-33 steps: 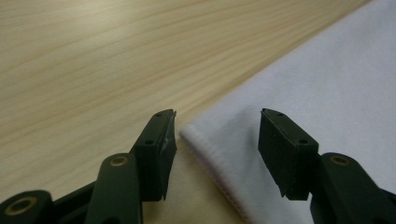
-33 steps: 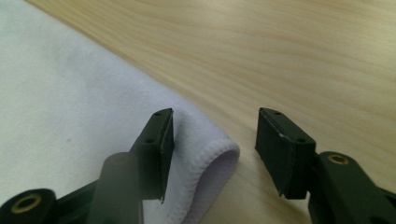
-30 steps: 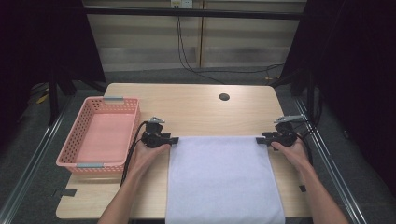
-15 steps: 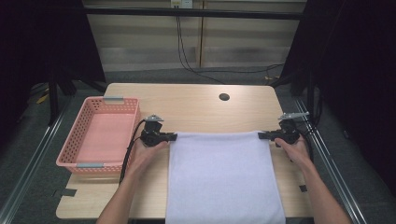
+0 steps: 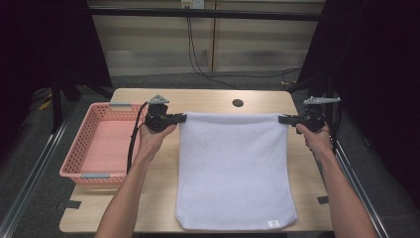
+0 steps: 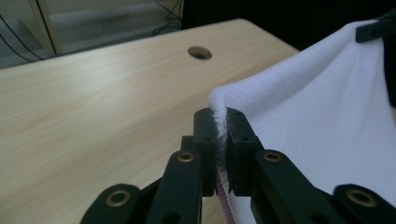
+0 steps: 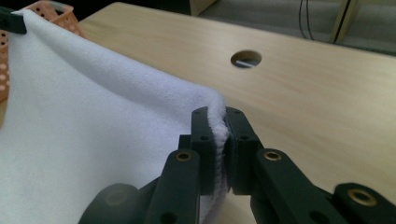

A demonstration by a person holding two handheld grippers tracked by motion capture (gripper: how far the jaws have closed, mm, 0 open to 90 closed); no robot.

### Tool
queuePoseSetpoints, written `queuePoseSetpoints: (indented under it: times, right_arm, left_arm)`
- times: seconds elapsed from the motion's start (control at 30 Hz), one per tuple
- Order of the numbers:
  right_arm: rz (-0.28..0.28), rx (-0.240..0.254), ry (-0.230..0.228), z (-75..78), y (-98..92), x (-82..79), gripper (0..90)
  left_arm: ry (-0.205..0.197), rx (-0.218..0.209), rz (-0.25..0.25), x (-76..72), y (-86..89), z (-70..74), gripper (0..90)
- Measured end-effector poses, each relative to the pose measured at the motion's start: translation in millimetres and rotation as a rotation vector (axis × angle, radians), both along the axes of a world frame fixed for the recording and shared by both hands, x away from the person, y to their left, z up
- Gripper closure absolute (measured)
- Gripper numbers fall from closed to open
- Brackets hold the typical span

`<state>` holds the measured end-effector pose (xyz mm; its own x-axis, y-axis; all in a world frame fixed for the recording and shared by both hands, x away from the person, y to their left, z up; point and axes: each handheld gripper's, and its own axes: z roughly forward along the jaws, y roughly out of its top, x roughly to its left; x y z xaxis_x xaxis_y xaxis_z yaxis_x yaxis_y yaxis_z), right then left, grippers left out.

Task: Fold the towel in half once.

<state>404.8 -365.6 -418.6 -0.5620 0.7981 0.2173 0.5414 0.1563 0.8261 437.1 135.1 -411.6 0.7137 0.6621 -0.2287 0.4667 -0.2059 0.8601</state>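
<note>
Pink basket bare on worktop; left hand-held gripper and right hand-held gripper clamped on white towel corners, level, facing inward.

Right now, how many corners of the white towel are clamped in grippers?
2. The left gripper pinches the far left corner of the white towel; the right gripper pinches the far right corner. The two near corners lie free at the table's near edge.
</note>
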Motion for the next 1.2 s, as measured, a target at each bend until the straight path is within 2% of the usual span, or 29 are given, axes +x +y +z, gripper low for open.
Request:
queuePoseSetpoints:
  times: [0.03, 0.07, 0.1, 0.13, 0.17, 0.23, 0.27, 0.37, 0.43, 0.5, 0.67, 0.77, 0.83, 0.97, 1.03, 1.1, 1.13, 1.2]
  right_arm:
    - [-0.008, 0.009, -0.027, 4.5, -0.4, 0.6, 84.1]
    - [-0.013, 0.021, -0.058, 9.8, -0.1, -0.4, 84.3]
    - [-0.009, 0.035, -0.085, 14.9, 0.4, -2.2, 84.3]
    - [-0.001, 0.039, -0.091, 18.8, 1.1, -4.4, 84.3]
    - [0.01, 0.03, -0.093, 20.9, 2.0, -7.1, 84.4]
    - [0.03, 0.024, -0.097, 21.4, 2.5, -16.2, 84.4]
    - [0.044, 0.023, -0.093, 20.9, 2.3, -22.4, 84.4]
    - [0.089, 0.017, -0.093, 18.0, 0.6, -46.1, 84.3]
    - [0.115, 0.023, -0.095, 17.2, -2.3, -61.5, 84.3]
    - [0.138, 0.019, -0.096, 18.6, -3.9, -76.7, 84.2]
    - [0.182, 0.001, -0.098, 16.8, -2.8, -112.9, 83.9]
    - [0.192, 0.02, -0.083, 4.7, -3.8, -130.4, 83.5]
    - [0.204, -0.003, -0.053, -5.9, -2.3, -139.4, 83.1]
    - [0.237, -0.009, -0.003, -25.5, -0.4, -156.4, 81.2]
    - [0.264, -0.019, 0.031, -32.8, 0.3, -164.7, 79.4]
    - [0.287, -0.031, 0.062, -38.2, 0.7, -173.3, 80.7]
    - [0.29, -0.045, 0.06, -39.8, 0.8, -178.0, 81.0]
    - [0.294, -0.036, 0.055, -41.0, -0.5, -186.8, 81.2]
  left_arm:
    - [-0.018, 0.009, 0.011, 0.2, -0.1, 2.1, 84.2]
    - [-0.02, 0.023, 0.006, -0.1, -0.7, 4.1, 84.3]
    - [-0.027, 0.02, -0.001, -1.9, -0.5, 5.4, 84.3]
    - [-0.035, 0.011, -0.008, -4.8, 1.1, 6.0, 84.3]
    - [-0.032, -0.007, -0.012, -8.6, 2.9, 5.4, 84.3]
    - [-0.037, 0.017, -0.028, -16.9, 6.6, 3.9, 84.4]
    - [-0.034, 0.013, -0.04, -22.2, 9.2, 3.4, 84.4]
    - [-0.027, -0.044, -0.078, -42.3, 15.3, 1.9, 84.5]
    - [-0.042, -0.026, -0.11, -57.3, 15.6, 2.3, 84.5]
    - [-0.047, -0.047, -0.123, -70.0, 18.1, 4.1, 84.4]
    - [-0.06, -0.032, -0.152, -99.8, 20.6, 5.9, 84.2]
    - [-0.043, -0.014, -0.182, -116.9, 19.7, -4.0, 84.1]
    - [-0.028, 0.007, -0.202, -126.0, 19.6, -12.8, 84.1]
    - [0.018, 0.019, -0.222, -139.5, 22.6, -30.7, 83.8]
    - [0.042, 0.042, -0.228, -145.6, 23.5, -38.9, 83.5]
    - [0.051, 0.041, -0.241, -152.5, 25.8, -45.6, 83.5]
    - [0.061, 0.047, -0.243, -156.0, 26.5, -47.7, 83.6]
    - [0.069, 0.029, -0.252, -162.1, 29.6, -48.9, 83.8]
